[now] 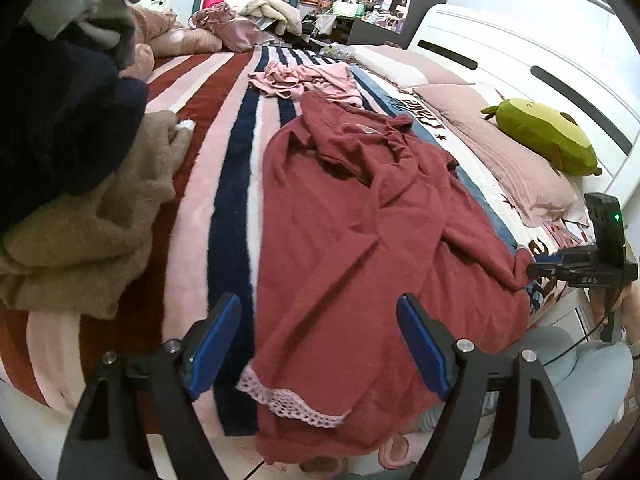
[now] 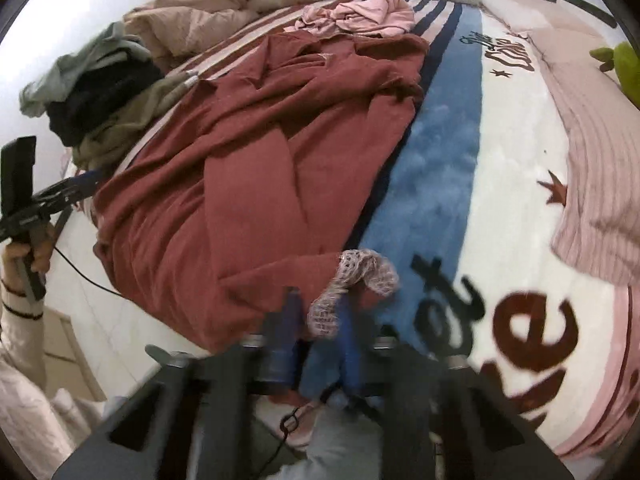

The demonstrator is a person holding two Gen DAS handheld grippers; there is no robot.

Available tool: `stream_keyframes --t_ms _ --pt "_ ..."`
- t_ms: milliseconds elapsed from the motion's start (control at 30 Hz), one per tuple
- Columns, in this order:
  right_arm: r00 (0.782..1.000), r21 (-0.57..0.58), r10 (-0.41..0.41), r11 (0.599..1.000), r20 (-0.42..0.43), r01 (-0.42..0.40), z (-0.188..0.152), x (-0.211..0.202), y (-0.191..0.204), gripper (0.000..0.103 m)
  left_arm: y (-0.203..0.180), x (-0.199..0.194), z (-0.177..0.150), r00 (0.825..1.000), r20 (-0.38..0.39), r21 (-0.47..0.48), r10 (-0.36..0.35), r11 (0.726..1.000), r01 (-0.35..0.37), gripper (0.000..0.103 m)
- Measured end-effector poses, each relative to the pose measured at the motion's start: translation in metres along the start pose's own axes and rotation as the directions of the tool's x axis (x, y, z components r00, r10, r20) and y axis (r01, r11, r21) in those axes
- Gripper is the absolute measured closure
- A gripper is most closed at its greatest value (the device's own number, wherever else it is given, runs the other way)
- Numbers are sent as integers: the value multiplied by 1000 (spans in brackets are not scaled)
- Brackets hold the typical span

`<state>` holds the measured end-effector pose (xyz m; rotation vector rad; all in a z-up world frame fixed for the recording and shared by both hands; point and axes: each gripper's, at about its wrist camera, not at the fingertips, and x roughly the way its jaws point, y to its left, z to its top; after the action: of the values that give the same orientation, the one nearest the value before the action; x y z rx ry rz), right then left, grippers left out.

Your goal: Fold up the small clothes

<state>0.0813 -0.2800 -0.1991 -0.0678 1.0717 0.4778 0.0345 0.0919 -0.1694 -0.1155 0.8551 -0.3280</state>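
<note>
Bed covered by a striped blanket (image 1: 236, 152), red, pink and navy bands.

At 9 o'clock in my left view: a pile of clothes (image 1: 76, 168), tan, dark navy and grey, sitting close beside the work area. At 12 o'clock a crumpled pink garment (image 1: 308, 80) touches the top of the piece I'm on. At 2 o'clock a green plush toy (image 1: 548, 136) lies on pink pillows (image 1: 516, 160), well apart.

The red garment (image 1: 360, 208) sprawls lengthwise down the bed, wrinkled, not flat, hem with lace trim (image 1: 288, 396) hanging over the near edge.

My left gripper (image 1: 320, 344) stands wide, nothing between its pads. My right gripper (image 2: 316, 328), blurred, is clamped on a lace-trimmed sleeve cuff (image 2: 356, 280) at 6 o'clock.
</note>
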Motion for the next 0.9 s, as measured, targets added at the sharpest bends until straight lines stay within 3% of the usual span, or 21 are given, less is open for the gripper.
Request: stream_keyframes --t_ms 100,167,333,433,500,567,733,833,900 --pt "999 -40 -33 999 15 34 -12 -9 12 100 -4 -1 -1 1000 -4 -2 -6 1000 6 26" --pt "1000 -28 -12 1000 15 13 -22 -13 18 101 -4 1 -3 1000 -11 2 2 1000 -2 26" --pt "998 -41 0 999 -61 -2 -41 -9 28 100 5 8 -7 999 -22 -12 46 999 -46 26" --pt "996 -57 91 994 2 -91 -31 -32 35 97 13 11 -10 996 -43 -29 77 997 -78 26" --pt "993 -78 105 992 55 -100 -23 -49 38 87 17 8 -12 998 -40 -37 57 998 -59 25" --pt "988 -76 69 995 137 -59 -10 -72 38 67 20 6 -10 998 -35 -40 46 998 -48 25" --pt "976 15 26 999 218 -29 12 -83 16 55 18 13 -5 998 -38 -7 59 998 -59 22" --pt "985 75 20 997 169 -33 13 -61 3 55 16 23 -3 998 -55 -13 14 1000 -15 22" --pt "995 96 53 994 87 -61 10 -32 -5 55 16 32 -4 996 -84 -18 36 999 -38 22"
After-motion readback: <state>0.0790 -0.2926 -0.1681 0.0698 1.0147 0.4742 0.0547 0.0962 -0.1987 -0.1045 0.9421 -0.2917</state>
